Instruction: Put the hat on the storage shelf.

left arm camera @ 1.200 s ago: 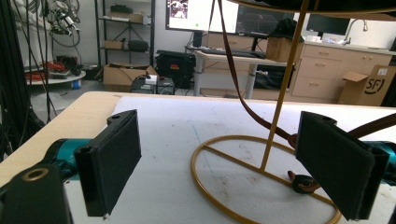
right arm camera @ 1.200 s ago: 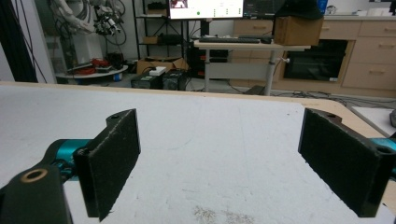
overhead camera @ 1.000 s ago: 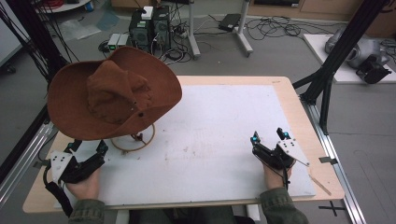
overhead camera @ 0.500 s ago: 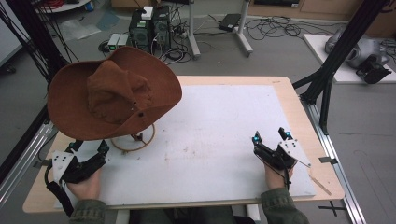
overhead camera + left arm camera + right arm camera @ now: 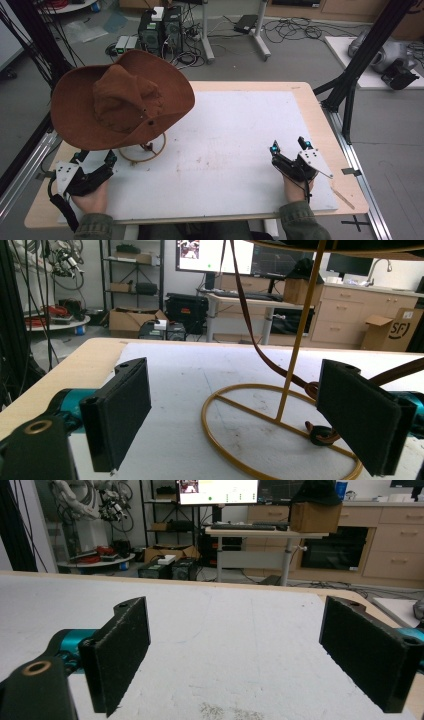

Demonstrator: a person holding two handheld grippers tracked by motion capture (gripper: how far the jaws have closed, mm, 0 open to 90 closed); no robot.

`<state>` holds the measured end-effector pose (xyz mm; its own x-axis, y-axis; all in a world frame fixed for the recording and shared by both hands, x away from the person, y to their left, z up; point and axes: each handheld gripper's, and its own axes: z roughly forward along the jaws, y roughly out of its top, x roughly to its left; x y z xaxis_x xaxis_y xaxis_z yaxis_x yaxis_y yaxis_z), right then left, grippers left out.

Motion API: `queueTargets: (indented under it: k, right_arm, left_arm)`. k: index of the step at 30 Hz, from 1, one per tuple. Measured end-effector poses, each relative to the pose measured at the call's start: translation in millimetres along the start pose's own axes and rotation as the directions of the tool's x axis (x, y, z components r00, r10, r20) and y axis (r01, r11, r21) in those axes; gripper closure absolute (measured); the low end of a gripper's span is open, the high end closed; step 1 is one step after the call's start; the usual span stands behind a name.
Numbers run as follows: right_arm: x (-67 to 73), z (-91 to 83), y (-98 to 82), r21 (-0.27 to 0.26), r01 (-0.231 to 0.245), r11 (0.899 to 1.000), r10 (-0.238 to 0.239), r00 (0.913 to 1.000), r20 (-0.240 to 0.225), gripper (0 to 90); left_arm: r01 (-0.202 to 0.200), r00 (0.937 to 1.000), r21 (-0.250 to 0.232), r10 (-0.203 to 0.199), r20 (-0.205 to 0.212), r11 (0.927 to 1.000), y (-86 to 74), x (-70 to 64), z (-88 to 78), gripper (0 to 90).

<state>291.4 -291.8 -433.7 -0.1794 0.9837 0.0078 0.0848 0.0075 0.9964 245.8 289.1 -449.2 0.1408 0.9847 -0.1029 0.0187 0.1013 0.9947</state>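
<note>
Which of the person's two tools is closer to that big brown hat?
Left. The left tool sits just below the hat brim, in front of its gold wire stand, jaws open. The right tool rests far across the table, also open.

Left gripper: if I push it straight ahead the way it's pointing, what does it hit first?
Most likely the gold wire stand: its base ring lies just ahead of the open left gripper, with the upright rod behind. Depth is uncertain.

We see the hat (image 5: 120,100) on its stand (image 5: 145,150) at the bench's (image 5: 250,90) left, just beyond the left tool (image 5: 94,159); the right tool (image 5: 290,146) lies far right.
</note>
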Motion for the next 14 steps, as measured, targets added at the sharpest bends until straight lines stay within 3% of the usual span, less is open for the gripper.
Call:
queueTargets:
  k: [14]
  right_arm:
    - [-1.4, 0.7, -0.3, -0.003, -0.011, 1.000, 0.011, 0.9999, 0.000, 12.1]
  left_arm:
    - [0.011, 0.9999, -0.008, -0.011, -0.003, 0.9999, 0.3, 1.1, -0.4, 14.7]
